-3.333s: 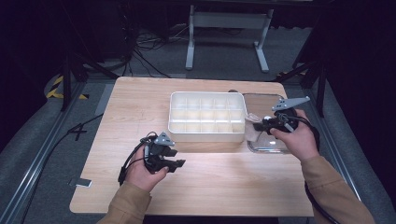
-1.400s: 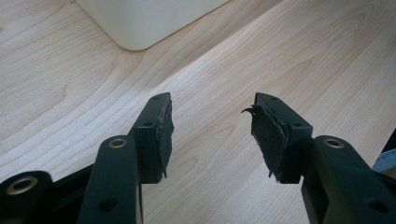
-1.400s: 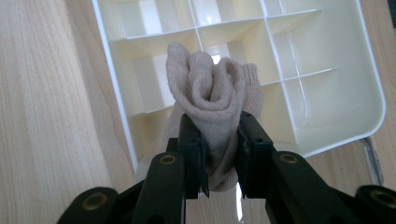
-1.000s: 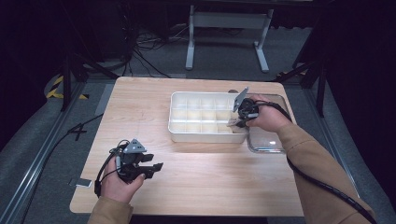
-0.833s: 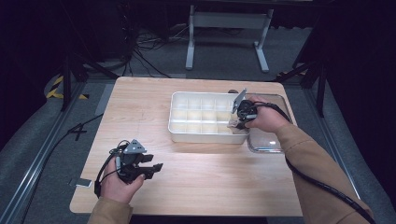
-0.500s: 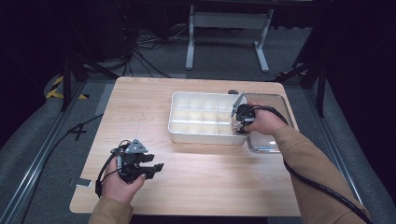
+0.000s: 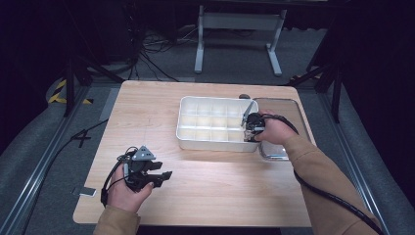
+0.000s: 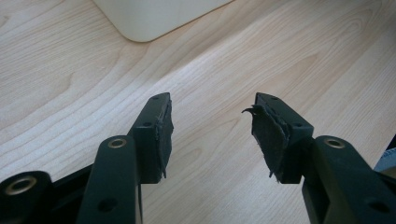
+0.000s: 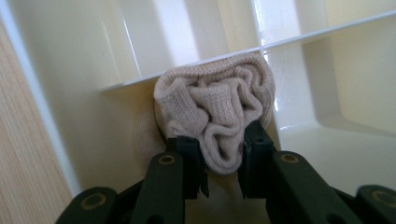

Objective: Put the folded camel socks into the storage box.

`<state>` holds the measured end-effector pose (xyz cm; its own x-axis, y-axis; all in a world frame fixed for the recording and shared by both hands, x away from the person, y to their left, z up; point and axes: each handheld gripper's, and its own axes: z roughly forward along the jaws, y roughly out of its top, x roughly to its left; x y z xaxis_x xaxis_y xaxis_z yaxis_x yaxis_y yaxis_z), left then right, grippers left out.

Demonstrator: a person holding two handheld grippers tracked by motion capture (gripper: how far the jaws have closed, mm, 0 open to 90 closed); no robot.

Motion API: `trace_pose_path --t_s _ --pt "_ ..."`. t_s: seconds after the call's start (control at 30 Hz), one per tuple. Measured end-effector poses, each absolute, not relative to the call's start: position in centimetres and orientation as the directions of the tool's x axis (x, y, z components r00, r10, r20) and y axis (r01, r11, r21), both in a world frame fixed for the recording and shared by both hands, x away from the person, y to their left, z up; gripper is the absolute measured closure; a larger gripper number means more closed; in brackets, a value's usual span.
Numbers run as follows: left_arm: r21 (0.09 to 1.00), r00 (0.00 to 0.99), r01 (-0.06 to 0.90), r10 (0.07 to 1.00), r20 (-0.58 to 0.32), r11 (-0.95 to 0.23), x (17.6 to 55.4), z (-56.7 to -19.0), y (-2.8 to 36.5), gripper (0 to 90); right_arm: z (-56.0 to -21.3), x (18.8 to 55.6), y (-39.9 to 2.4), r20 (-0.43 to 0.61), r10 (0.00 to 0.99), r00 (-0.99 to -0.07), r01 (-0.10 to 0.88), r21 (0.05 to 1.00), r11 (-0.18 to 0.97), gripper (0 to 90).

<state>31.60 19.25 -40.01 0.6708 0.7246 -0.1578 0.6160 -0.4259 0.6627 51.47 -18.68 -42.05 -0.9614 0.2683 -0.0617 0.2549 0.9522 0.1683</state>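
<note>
The right claw (image 9: 219,161) is clamped on a bunched beige knit sock (image 9: 215,112) inside the white plastic divided organiser tray (image 7: 215,125), at its right end. The left claw (image 8: 210,135) hangs apart over the pale wooden desk (image 7: 220,196).

The sock (image 9: 215,119) in my right gripper (image 9: 220,161) is pale beige with a fine ribbed knit. My jaws are black. The divided box (image 7: 188,134) is cream-white, the table (image 7: 147,112) light wood with wavy grain, the tray (image 7: 293,105) at right silvery.
</note>
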Motion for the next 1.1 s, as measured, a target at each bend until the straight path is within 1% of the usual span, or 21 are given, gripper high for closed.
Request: trace_pose_path --t_s 0.13,0.23,0.33,0.43,0.47,0.5,0.57,0.6,0.63,0.67,0.7,0.73,0.77,0.9,0.97,1.03,1.1 --pt "0.663 0.666 0.620 0.728 -0.163 -0.419 31.6 -40.0 19.2 48.4 -42.1 51.5 -19.0 -0.057 0.278 -0.959 0.262 0.190 0.946 72.7" --pt "0.664 0.666 0.620 0.727 -0.166 -0.417 31.7 -39.9 19.3 48.3 -41.9 51.4 -19.1 -0.055 0.276 -0.959 0.260 0.202 0.944 69.9" --pt "0.666 0.669 0.617 0.725 -0.164 -0.420 31.8 -39.8 19.2 48.2 -41.5 51.2 -19.3 -0.053 0.272 -0.961 0.255 0.214 0.943 64.9" --pt "0.671 0.677 0.607 0.720 -0.155 -0.427 32.0 -39.8 19.1 48.1 -40.7 50.9 -19.7 -0.044 0.297 -0.954 0.277 0.254 0.927 56.4" --pt "0.670 0.677 0.608 0.719 -0.158 -0.426 32.0 -39.8 19.1 48.0 -40.4 50.7 -19.8 -0.024 0.304 -0.952 0.286 0.274 0.918 53.5" --pt "0.671 0.676 0.609 0.719 -0.161 -0.423 32.0 -39.8 19.0 48.0 -40.1 50.6 -20.0 -0.027 0.312 -0.950 0.291 0.288 0.912 51.7" --pt "0.672 0.680 0.606 0.715 -0.160 -0.426 32.1 -39.7 18.9 47.9 -39.7 50.4 -20.2 -0.039 0.312 -0.949 0.287 0.298 0.910 51.1" --pt "0.671 0.677 0.610 0.717 -0.165 -0.422 32.1 -39.7 18.8 47.7 -39.0 50.1 -20.7 -0.051 0.335 -0.941 0.300 0.339 0.892 48.4" --pt "0.672 0.679 0.608 0.716 -0.163 -0.423 32.1 -39.6 18.8 47.6 -38.6 49.9 -20.9 -0.058 0.347 -0.936 0.302 0.372 0.878 47.8" --pt "0.676 0.680 0.603 0.716 -0.159 -0.423 32.2 -39.6 18.8 47.6 -38.6 49.9 -20.9 -0.058 0.347 -0.936 0.302 0.372 0.878 47.8" --pt "0.679 0.680 0.602 0.715 -0.160 -0.420 32.3 -39.6 18.8 47.5 -37.7 49.3 -21.6 -0.066 0.369 -0.927 0.304 0.445 0.842 46.3" --pt "0.678 0.683 0.601 0.713 -0.160 -0.423 32.4 -39.5 18.8 47.5 -37.7 49.3 -21.6 -0.066 0.369 -0.927 0.304 0.445 0.842 46.3" --pt "0.678 0.681 0.604 0.714 -0.166 -0.418 32.5 -39.5 18.7 47.5 -37.4 49.0 -21.8 -0.063 0.382 -0.922 0.311 0.468 0.827 45.0" --pt "0.686 0.683 0.599 0.711 -0.168 -0.414 32.8 -39.3 18.6 47.1 -35.9 47.2 -23.0 -0.053 0.452 -0.891 0.337 0.588 0.735 42.4" --pt "0.682 0.683 0.604 0.709 -0.176 -0.412 33.0 -39.3 18.5 47.0 -35.6 46.9 -23.2 -0.051 0.461 -0.886 0.341 0.602 0.722 41.9" --pt "0.684 0.686 0.601 0.706 -0.175 -0.414 33.3 -39.4 18.5 46.5 -34.8 45.8 -24.0 -0.050 0.495 -0.868 0.347 0.653 0.673 41.0" --pt "0.684 0.690 0.599 0.703 -0.176 -0.417 33.5 -39.3 18.4 46.4 -34.3 44.9 -24.8 -0.025 0.525 -0.851 0.365 0.690 0.625 40.2"
